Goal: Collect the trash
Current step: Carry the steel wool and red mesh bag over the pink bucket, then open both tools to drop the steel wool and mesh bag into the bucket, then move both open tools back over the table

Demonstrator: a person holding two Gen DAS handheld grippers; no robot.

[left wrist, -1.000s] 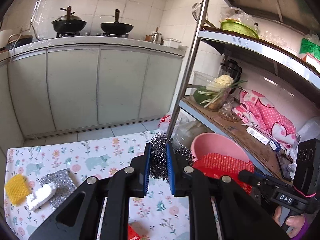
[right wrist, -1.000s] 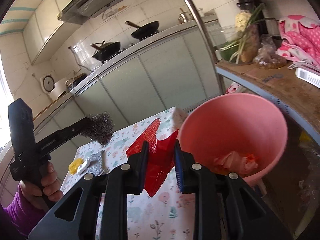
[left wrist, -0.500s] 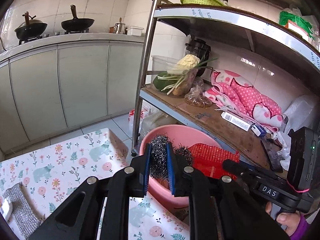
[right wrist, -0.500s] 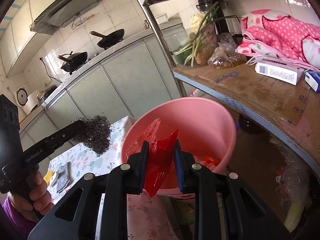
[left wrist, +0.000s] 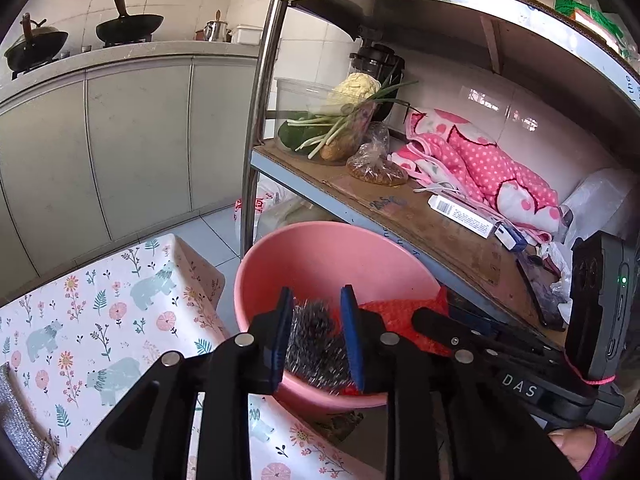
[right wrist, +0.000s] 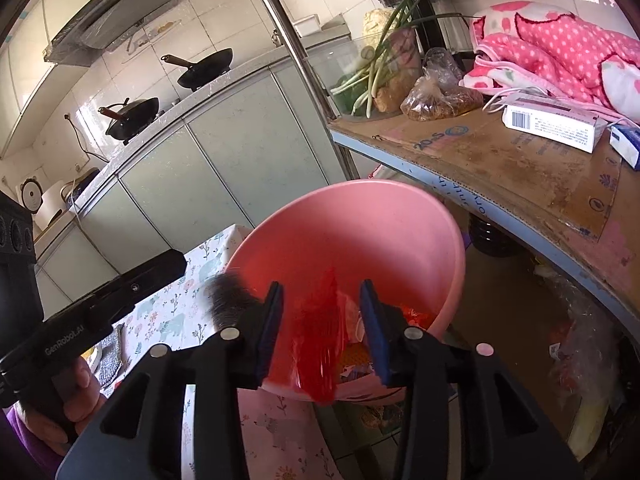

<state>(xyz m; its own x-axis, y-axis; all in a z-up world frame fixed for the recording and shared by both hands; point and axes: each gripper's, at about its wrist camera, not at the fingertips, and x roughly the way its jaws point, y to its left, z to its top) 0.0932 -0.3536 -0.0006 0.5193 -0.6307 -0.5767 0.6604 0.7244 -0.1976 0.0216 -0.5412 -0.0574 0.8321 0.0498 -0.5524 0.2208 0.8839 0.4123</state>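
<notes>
A pink basin (left wrist: 332, 256) (right wrist: 360, 232) stands beside the floral-cloth table (left wrist: 100, 320), under the shelf edge. My left gripper (left wrist: 316, 336) hangs over the basin's near rim and its jaws are opening. A grey steel-wool ball (left wrist: 314, 348) (right wrist: 228, 296) sits blurred between the blue pads, coming loose. My right gripper (right wrist: 322, 320) is also over the basin, with its jaws opening too. A red plastic wrapper (right wrist: 320, 340) (left wrist: 400, 316) hangs blurred in the gap, clear of both pads. Some scraps lie in the basin's bottom.
A metal shelf rack (left wrist: 256, 128) rises right behind the basin, its cardboard-lined shelf (right wrist: 500, 160) carrying vegetables, a bag, small boxes and a pink dotted cloth (left wrist: 480, 160). A silver scouring cloth (left wrist: 16, 420) lies on the table's left. Kitchen cabinets and woks stand beyond.
Both grippers swung right from the table to over the pink basin and sank a little. Their jaws have widened, and the steel wool and red wrapper now slip loose.
</notes>
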